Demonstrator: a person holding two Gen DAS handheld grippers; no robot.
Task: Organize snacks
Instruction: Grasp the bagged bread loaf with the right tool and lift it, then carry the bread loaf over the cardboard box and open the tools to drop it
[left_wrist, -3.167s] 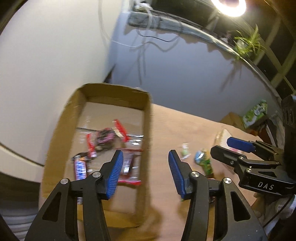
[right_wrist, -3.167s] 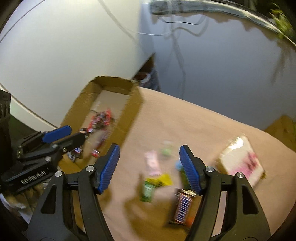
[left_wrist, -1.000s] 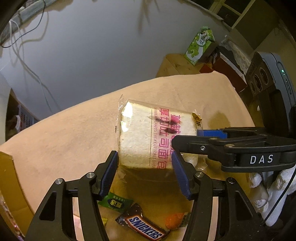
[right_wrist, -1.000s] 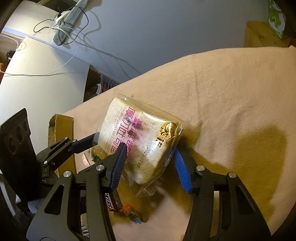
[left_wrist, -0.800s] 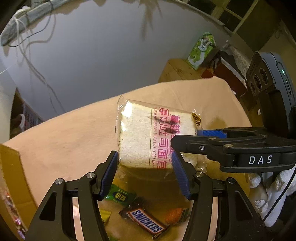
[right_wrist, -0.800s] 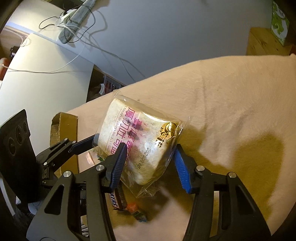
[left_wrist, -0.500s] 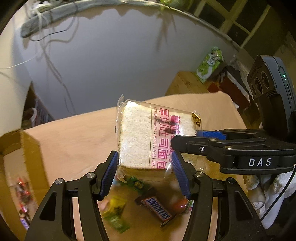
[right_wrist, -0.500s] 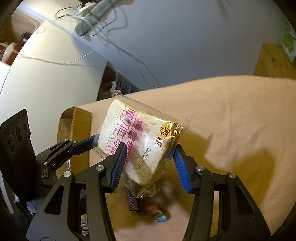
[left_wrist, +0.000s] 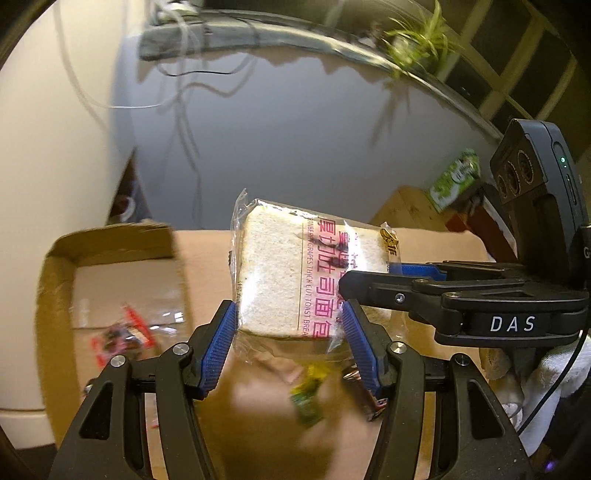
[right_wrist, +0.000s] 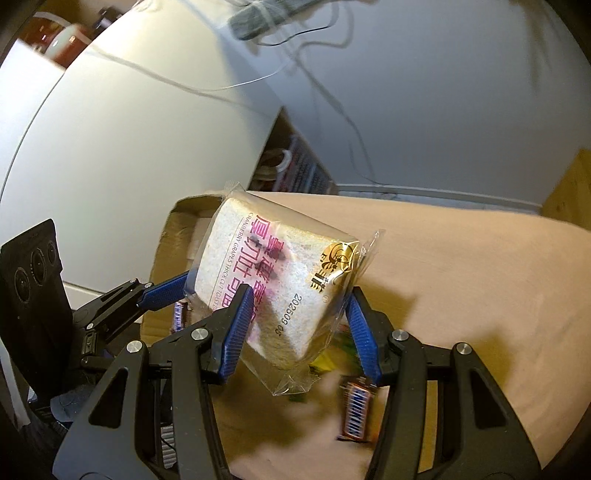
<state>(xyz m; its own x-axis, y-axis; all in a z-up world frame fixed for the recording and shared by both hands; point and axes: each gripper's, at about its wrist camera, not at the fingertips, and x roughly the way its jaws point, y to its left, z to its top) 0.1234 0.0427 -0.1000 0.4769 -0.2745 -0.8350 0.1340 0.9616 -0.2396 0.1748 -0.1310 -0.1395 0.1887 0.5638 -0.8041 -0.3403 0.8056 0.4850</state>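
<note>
The bread packet is being carried off the tan cloth toward the cardboard box, now in view at left; it is being clamped between left gripper and right gripper, so boxing is judged imminent.

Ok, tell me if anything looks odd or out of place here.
Nothing damaged or spilled. The bread pack hangs tilted in the air, clamped by both the left gripper and right gripper. Loose snacks lie on the table outside the box.
</note>
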